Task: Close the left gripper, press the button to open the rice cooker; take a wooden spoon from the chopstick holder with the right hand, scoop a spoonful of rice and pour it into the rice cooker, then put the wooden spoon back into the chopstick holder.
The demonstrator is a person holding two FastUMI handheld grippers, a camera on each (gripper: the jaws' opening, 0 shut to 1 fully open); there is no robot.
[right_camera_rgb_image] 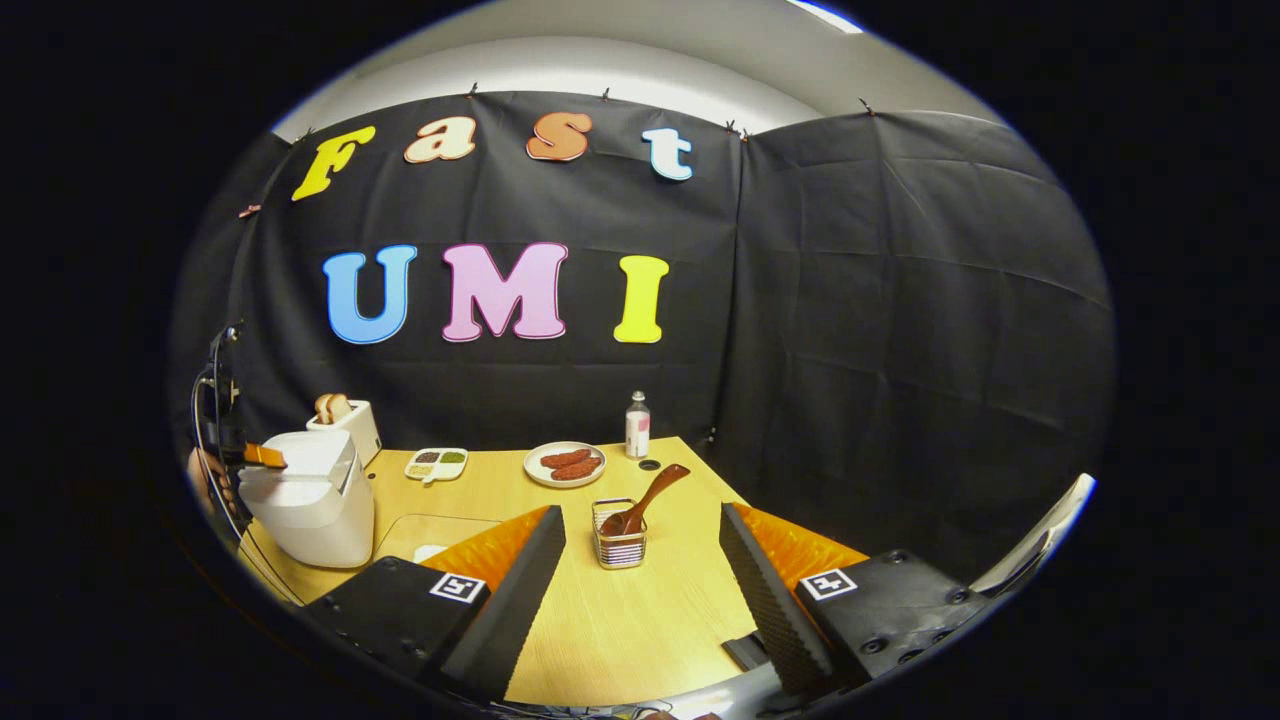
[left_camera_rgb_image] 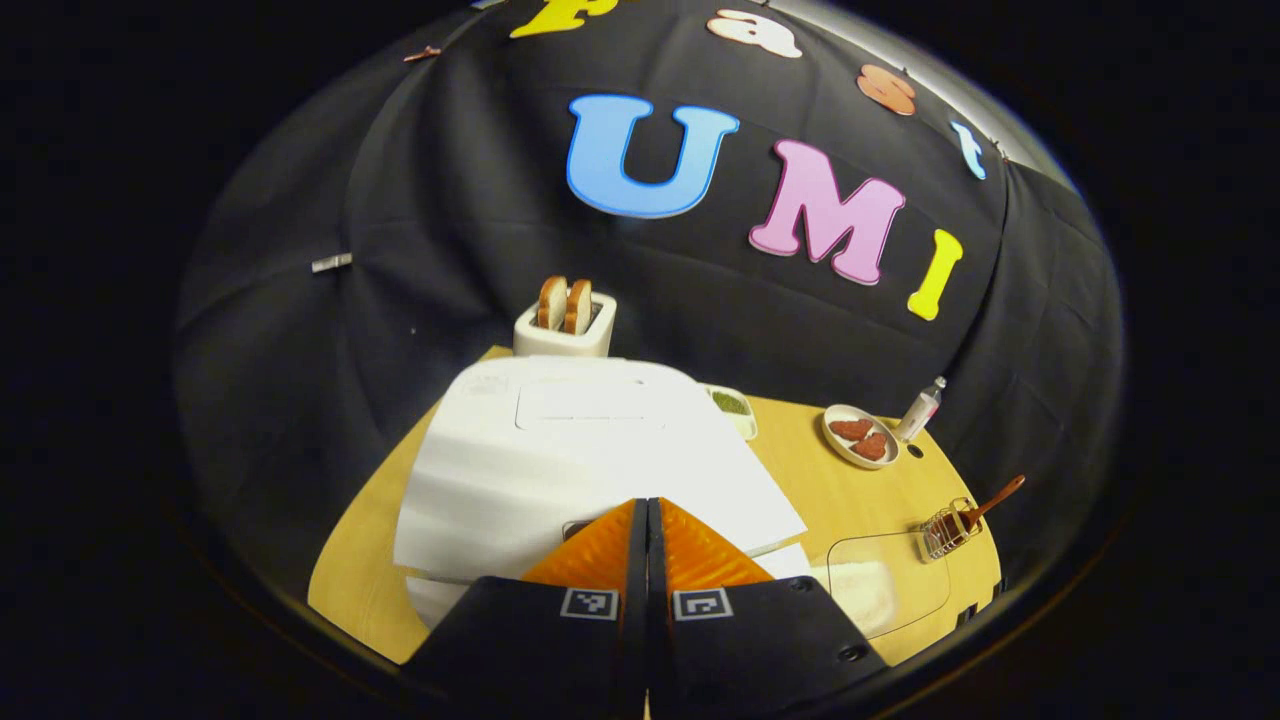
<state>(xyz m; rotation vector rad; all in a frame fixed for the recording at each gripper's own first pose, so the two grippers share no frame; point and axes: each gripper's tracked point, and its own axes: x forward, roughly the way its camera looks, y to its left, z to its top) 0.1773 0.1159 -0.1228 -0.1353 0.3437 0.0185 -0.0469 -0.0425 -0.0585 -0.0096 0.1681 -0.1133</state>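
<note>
The white rice cooker (left_camera_rgb_image: 580,450) stands close in front of my left gripper (left_camera_rgb_image: 647,505), lid down. That gripper is shut with nothing between its fingers, and its tips rest at the lid's front edge. In the right gripper view the cooker (right_camera_rgb_image: 310,495) stands at the table's left, with the left gripper (right_camera_rgb_image: 262,457) on top of it. My right gripper (right_camera_rgb_image: 645,565) is open above the table. The wire chopstick holder (right_camera_rgb_image: 620,540) stands just beyond its fingers with the wooden spoon (right_camera_rgb_image: 648,492) leaning in it. A clear rice box (left_camera_rgb_image: 885,585) lies right of the cooker.
A toaster (left_camera_rgb_image: 565,325) with bread stands behind the cooker. A plate of red patties (right_camera_rgb_image: 565,463), a small bottle (right_camera_rgb_image: 637,425) and a divided dish (right_camera_rgb_image: 437,462) line the back of the wooden table (right_camera_rgb_image: 640,620). A table hole (right_camera_rgb_image: 649,464) lies near the bottle.
</note>
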